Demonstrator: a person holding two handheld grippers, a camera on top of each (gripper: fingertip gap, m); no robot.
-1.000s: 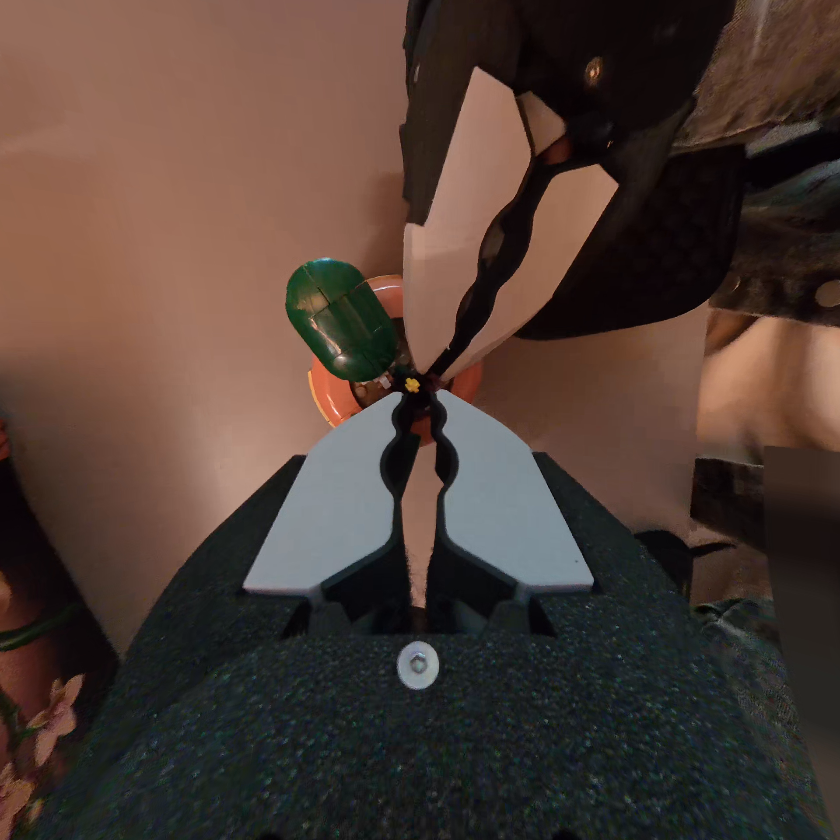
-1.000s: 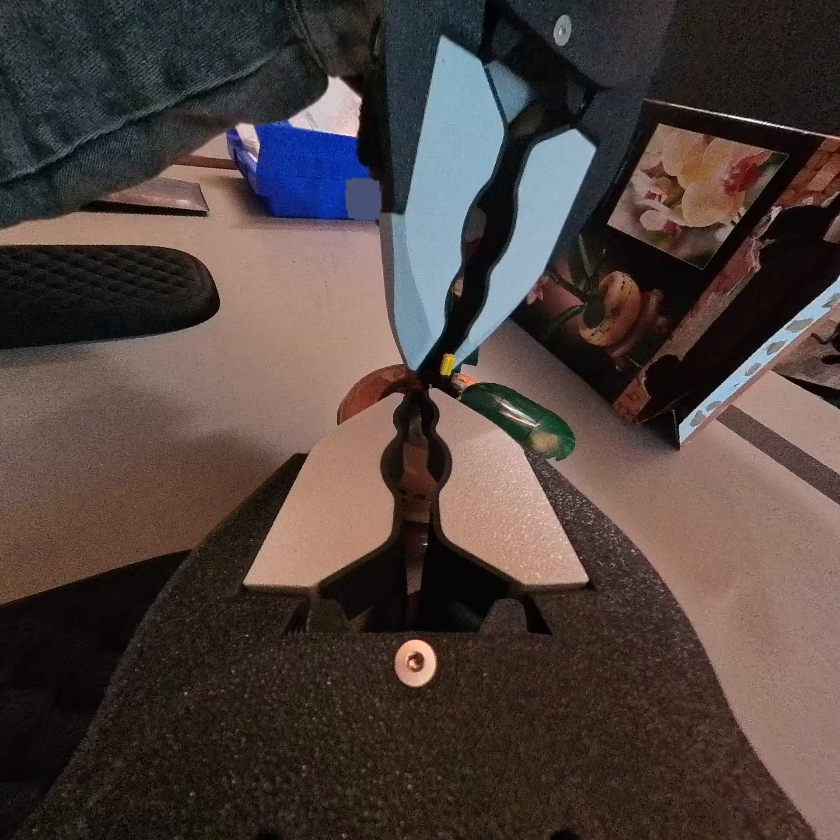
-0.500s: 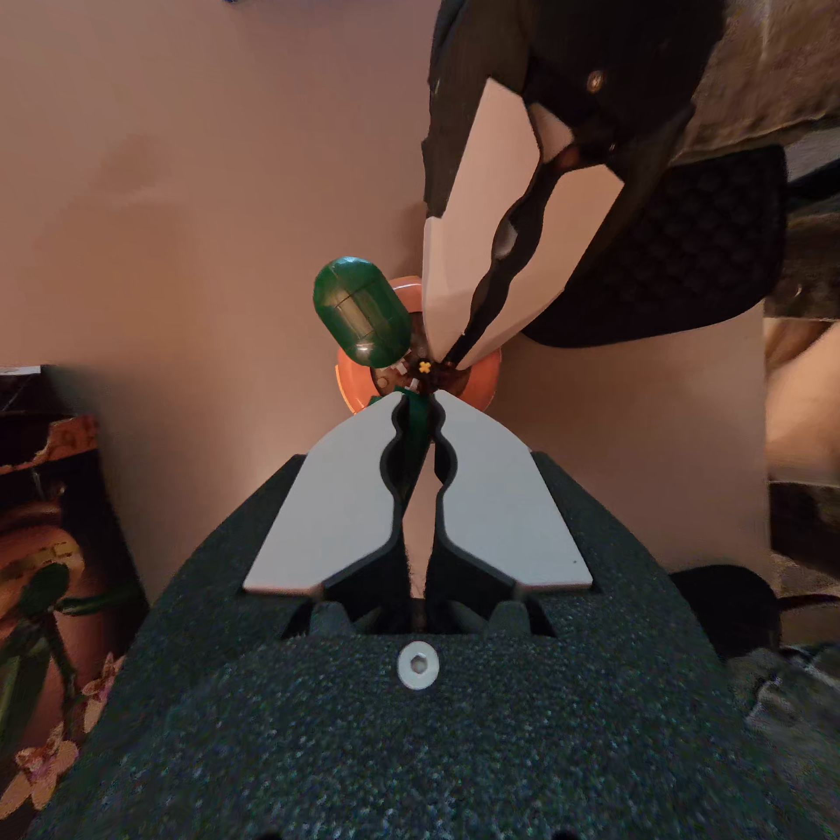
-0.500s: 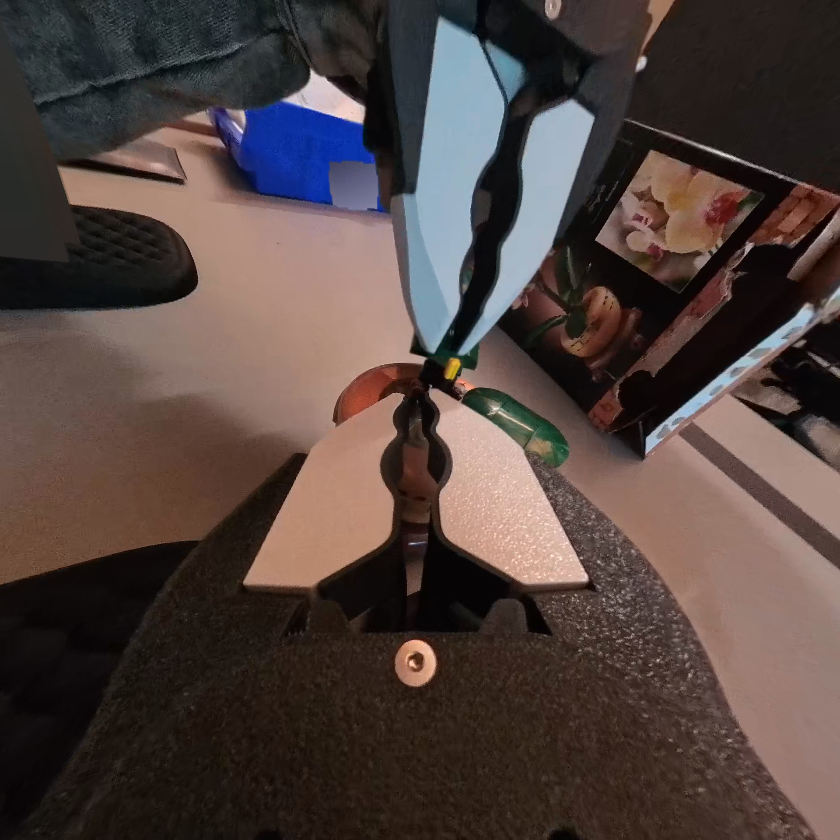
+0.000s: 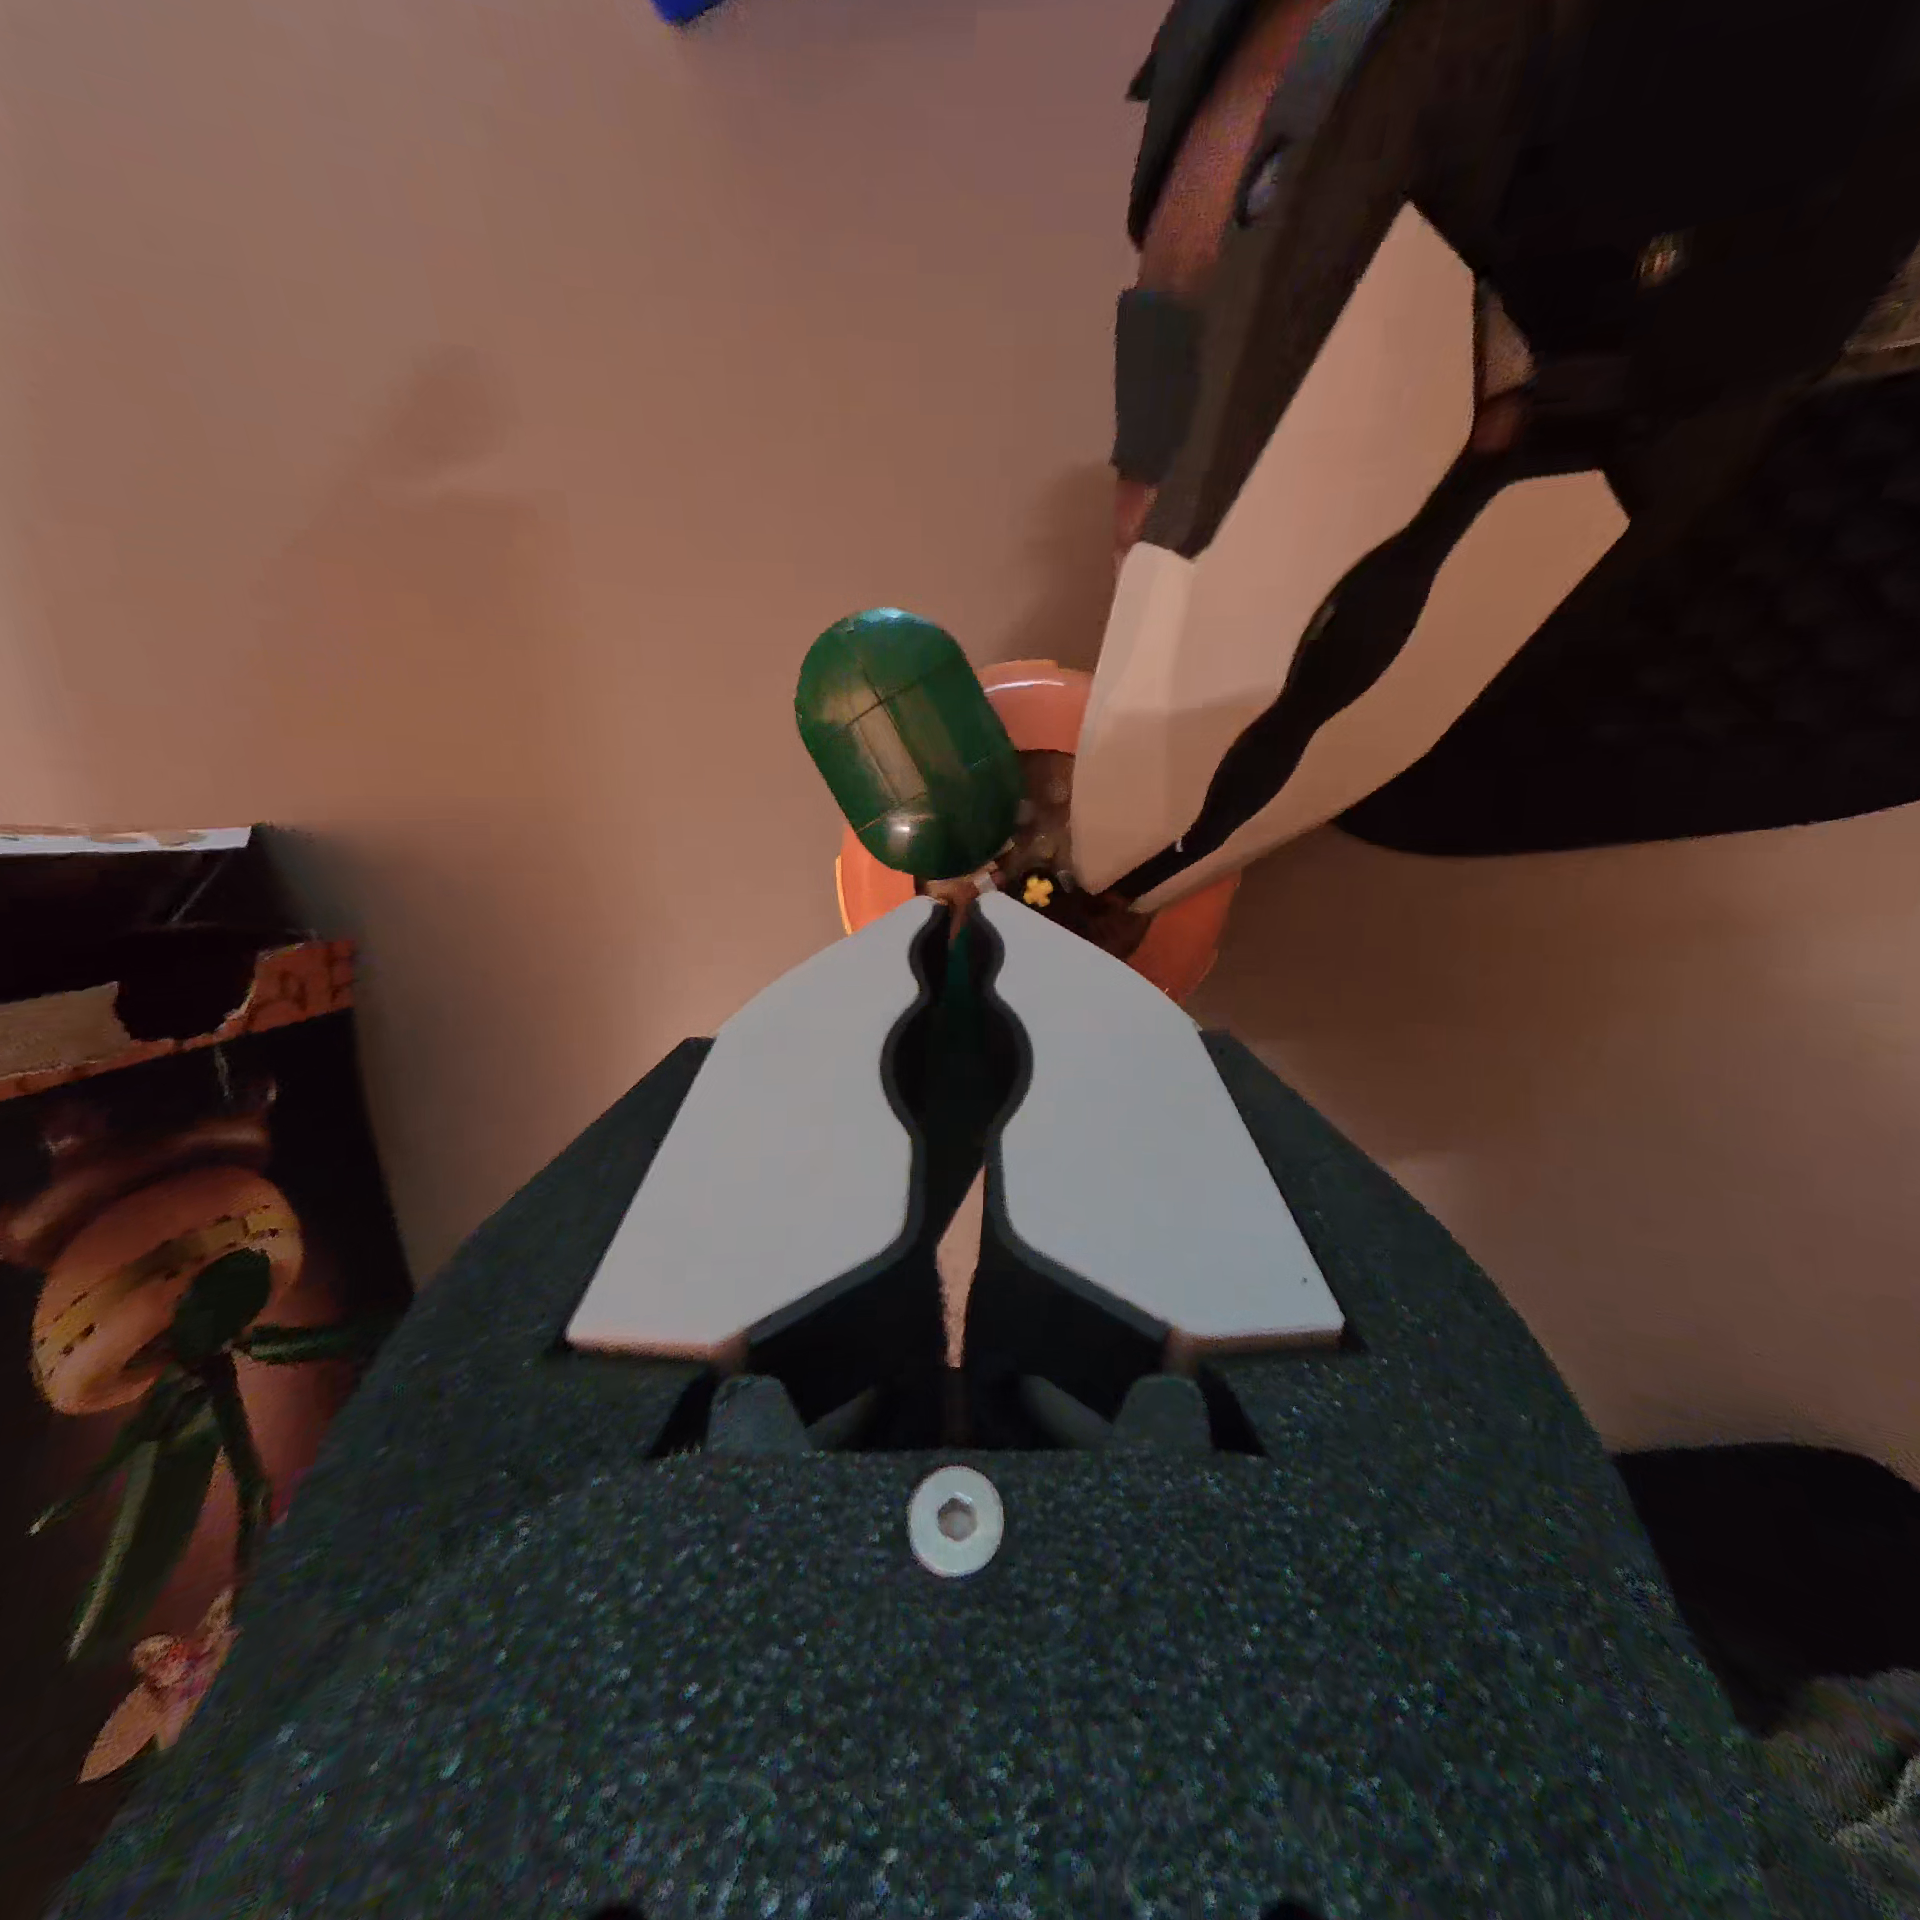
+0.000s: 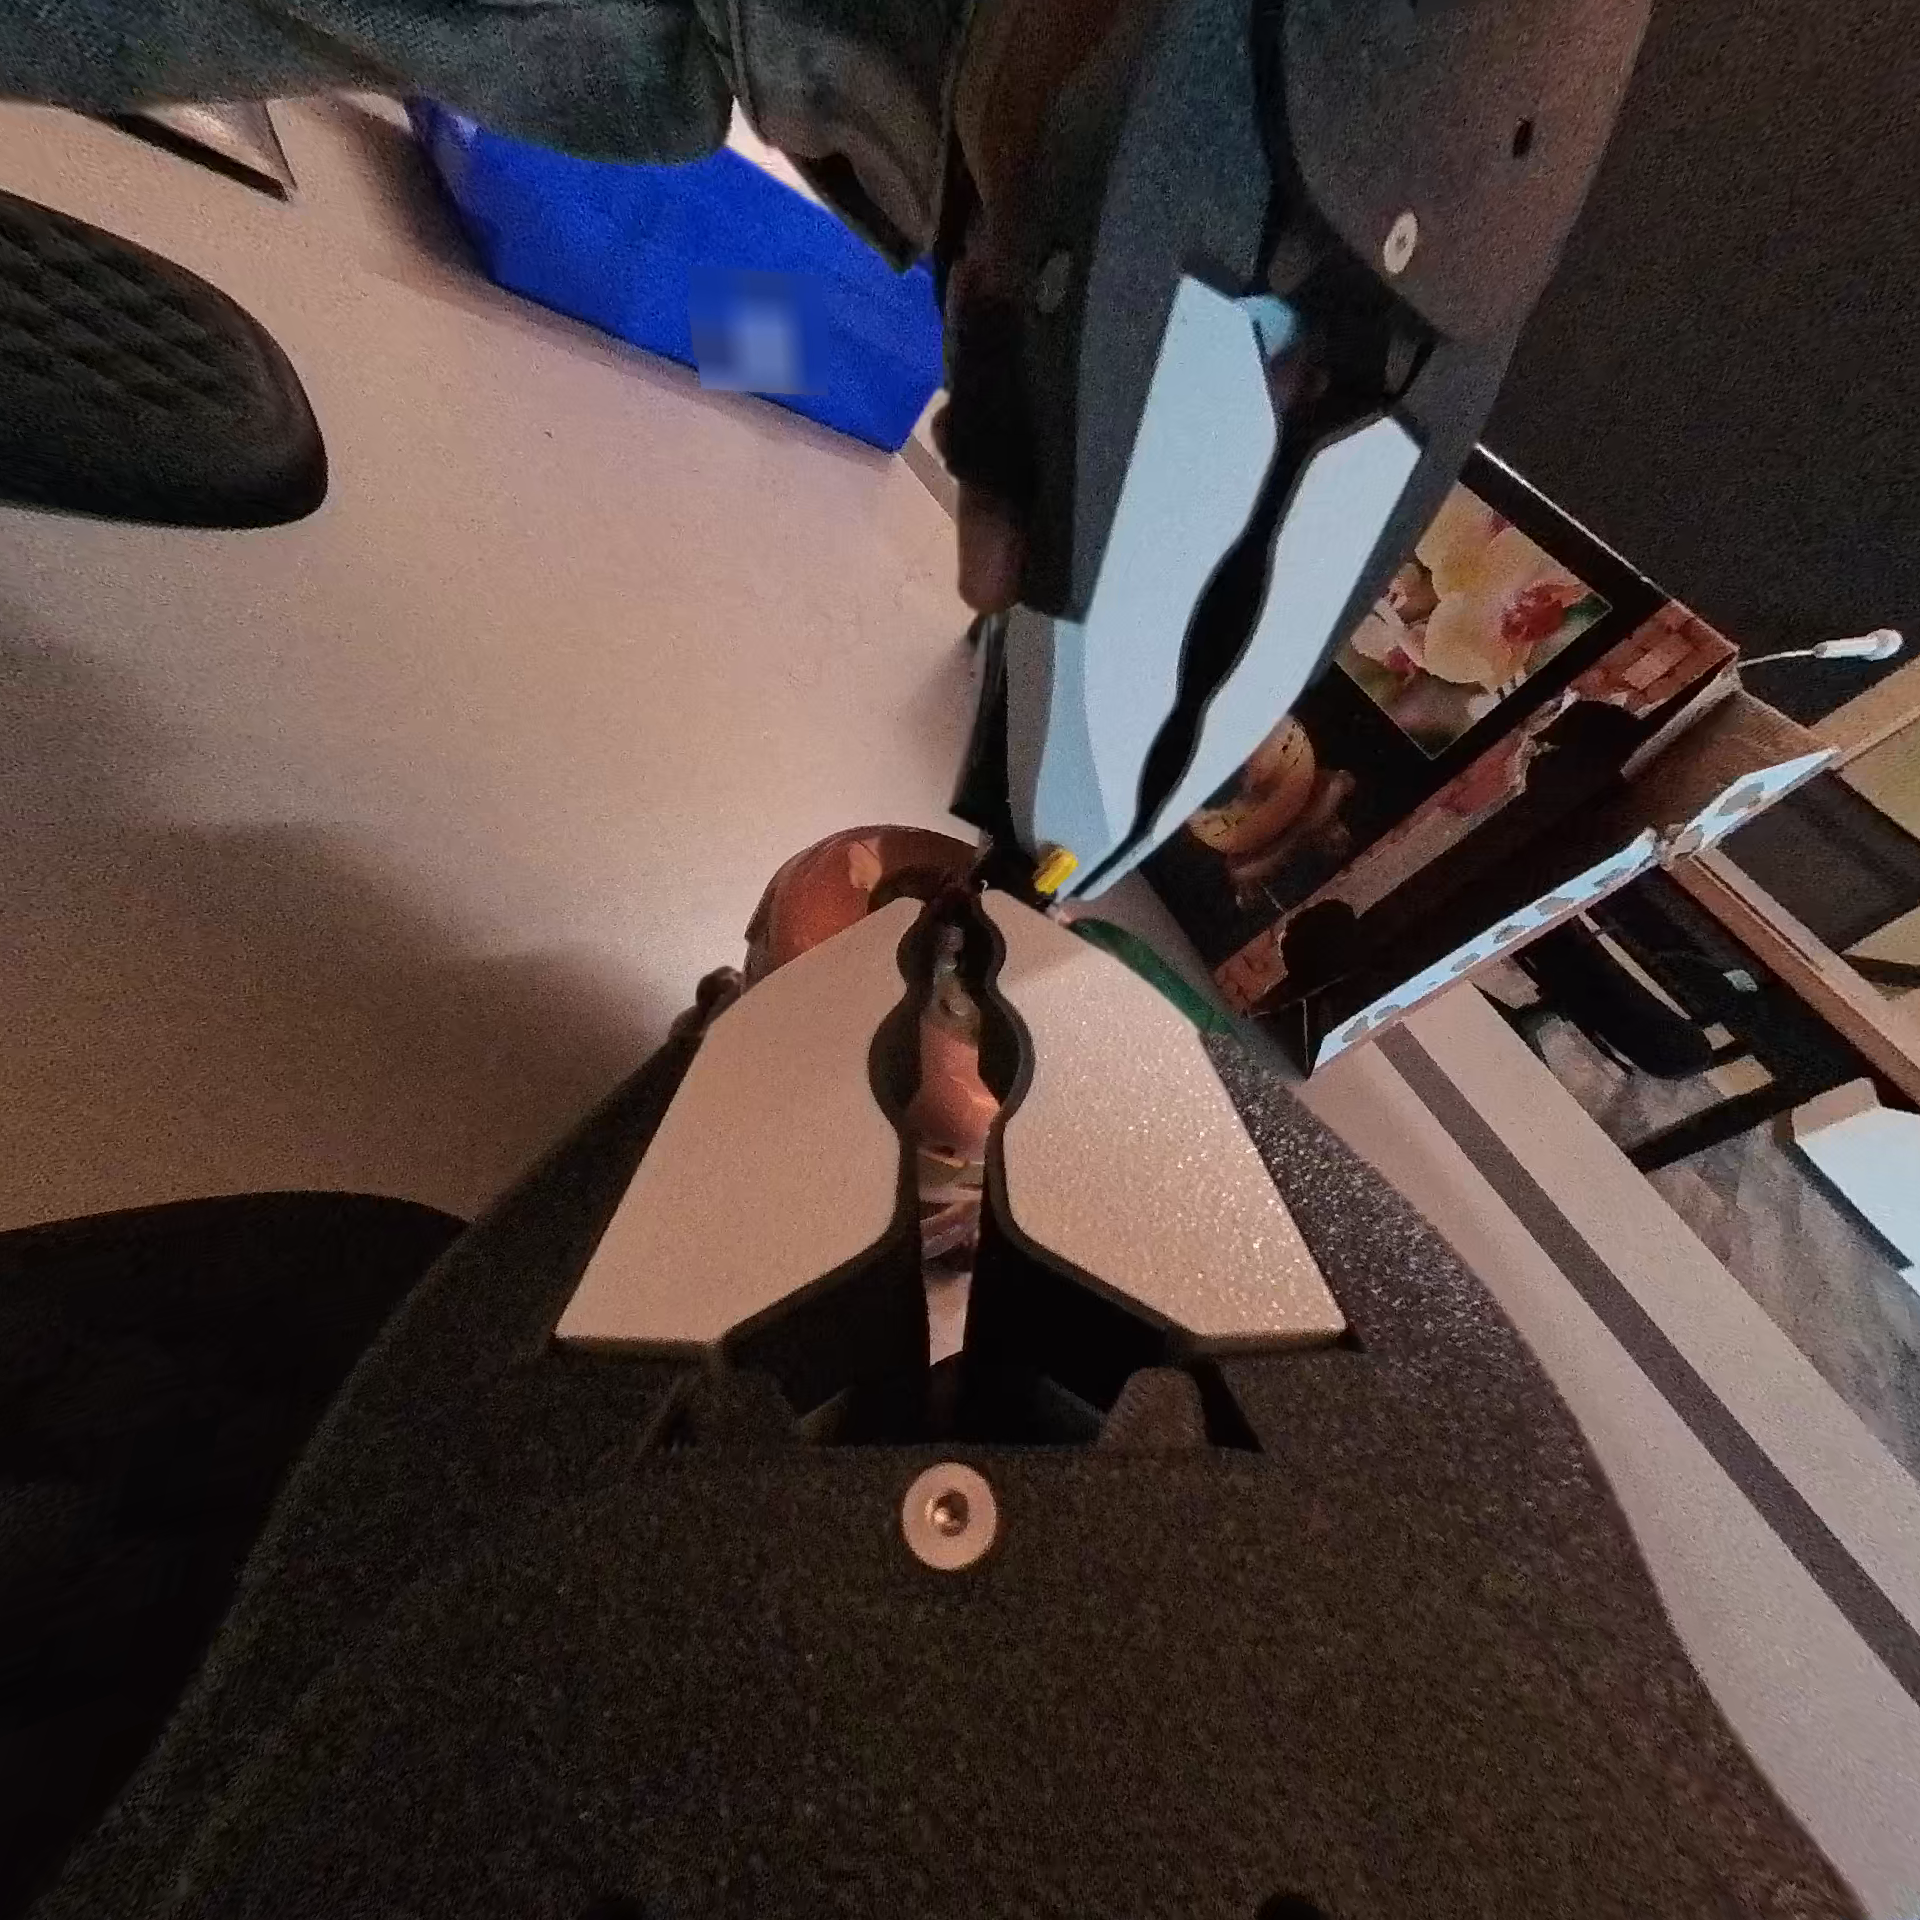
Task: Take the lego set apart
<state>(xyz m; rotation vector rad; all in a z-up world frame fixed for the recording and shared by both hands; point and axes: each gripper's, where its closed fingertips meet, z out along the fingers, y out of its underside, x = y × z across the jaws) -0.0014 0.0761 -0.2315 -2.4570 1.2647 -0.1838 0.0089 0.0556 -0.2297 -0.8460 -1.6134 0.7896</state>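
Observation:
The lego set is a small orange flower pot (image 5: 1039, 707) with a dark green rounded leaf (image 5: 904, 748) and a tiny yellow stud (image 5: 1037, 890) at its middle. My left gripper (image 5: 956, 906) is shut on the leaf's green stem, just below the leaf. My right gripper (image 5: 1107, 891) comes in from the upper right, tips at the pot's middle. In the right wrist view my right gripper (image 6: 961, 906) is shut on the pot (image 6: 831, 894). The left gripper (image 6: 1060, 891) comes down from above beside the yellow stud (image 6: 1055, 868). The leaf (image 6: 1143, 956) is mostly hidden behind a finger.
The set is held over a pale table (image 6: 520, 675). A torn picture box (image 6: 1455, 675) with flower photos stands close behind; it also shows in the left wrist view (image 5: 156, 1143). A blue bin (image 6: 644, 249) and a black mesh chair part (image 6: 125, 364) lie farther off.
Both grippers have stayed shut and tip to tip on the set but have turned: each now sees the other tilted toward the upper right. The picture box has come into the left view.

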